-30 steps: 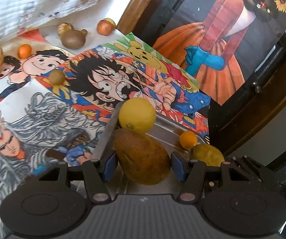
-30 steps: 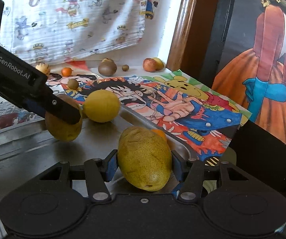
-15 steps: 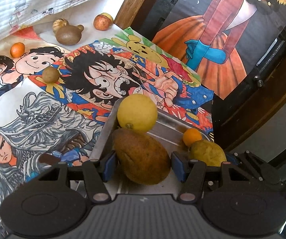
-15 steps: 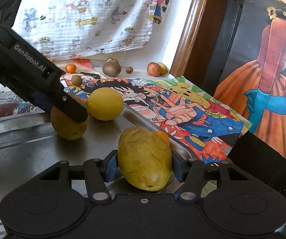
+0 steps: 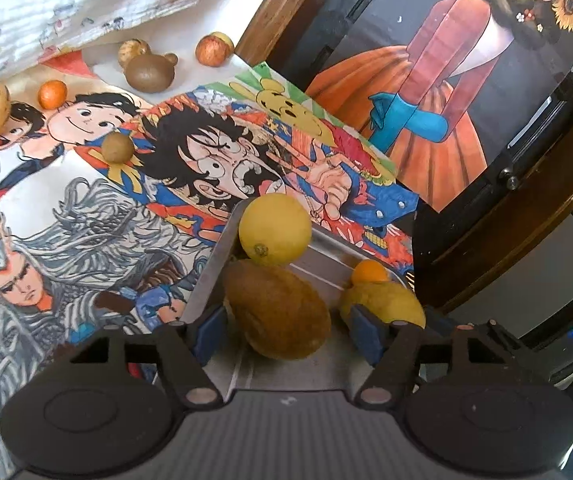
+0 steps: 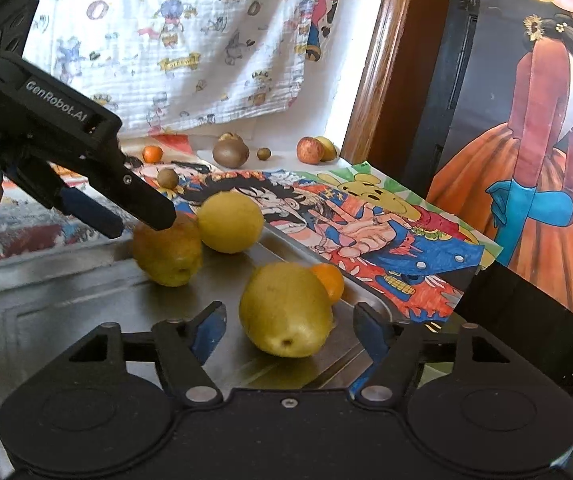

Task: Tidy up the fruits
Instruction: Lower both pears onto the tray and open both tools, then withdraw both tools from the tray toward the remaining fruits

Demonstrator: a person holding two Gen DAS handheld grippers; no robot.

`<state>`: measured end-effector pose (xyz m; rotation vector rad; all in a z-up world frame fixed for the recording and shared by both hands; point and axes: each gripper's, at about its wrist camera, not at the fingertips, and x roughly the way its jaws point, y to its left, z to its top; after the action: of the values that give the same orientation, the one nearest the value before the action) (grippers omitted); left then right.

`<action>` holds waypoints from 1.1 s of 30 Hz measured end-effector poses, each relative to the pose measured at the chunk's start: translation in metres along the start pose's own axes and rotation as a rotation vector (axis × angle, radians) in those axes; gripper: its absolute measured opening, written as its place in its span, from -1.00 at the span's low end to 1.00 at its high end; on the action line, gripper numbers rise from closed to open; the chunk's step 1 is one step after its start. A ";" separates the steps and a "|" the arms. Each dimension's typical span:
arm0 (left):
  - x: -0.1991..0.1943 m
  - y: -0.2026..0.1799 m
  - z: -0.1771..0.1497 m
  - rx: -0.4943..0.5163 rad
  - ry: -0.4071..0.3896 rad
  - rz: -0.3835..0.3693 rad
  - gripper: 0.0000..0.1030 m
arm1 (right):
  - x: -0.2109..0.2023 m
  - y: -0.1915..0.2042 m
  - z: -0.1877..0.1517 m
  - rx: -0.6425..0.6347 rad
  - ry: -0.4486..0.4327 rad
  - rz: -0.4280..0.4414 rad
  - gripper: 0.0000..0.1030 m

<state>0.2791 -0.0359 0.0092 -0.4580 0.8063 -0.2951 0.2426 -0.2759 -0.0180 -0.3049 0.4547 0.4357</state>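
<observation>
Both grippers releasing. The right gripper (image 6: 288, 330) and left gripper (image 5: 282, 330) were each clamped on a pear a moment ago; their jaws are now opening, pads clear. The yellow pear (image 6: 286, 308) and brown pear (image 5: 276, 314) rest in the steel tray (image 6: 46, 300), near its far edge, beside the lemon (image 6: 230, 222). Loose fruit remains on the table's far edge.

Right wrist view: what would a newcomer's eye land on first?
Two pears on the steel tray: one lies between the right gripper's opening jaws, the other under the left gripper. A lemon sits behind them, on bright cartoon posters.
</observation>
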 end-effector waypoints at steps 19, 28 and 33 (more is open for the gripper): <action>-0.089 -0.005 -0.045 0.162 -0.203 0.229 0.99 | -0.073 0.029 -0.002 0.242 -0.016 0.062 0.99; -0.119 -0.009 -0.077 0.287 -0.249 0.346 0.99 | -0.105 0.066 -0.009 0.232 0.036 0.105 0.99; -0.136 -0.007 -0.094 0.306 -0.269 0.359 0.99 | -0.118 0.085 -0.012 0.244 0.065 0.132 0.99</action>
<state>0.1186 -0.0109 0.0406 -0.0574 0.5537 -0.0184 0.1032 -0.2462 0.0128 -0.0534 0.5880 0.4948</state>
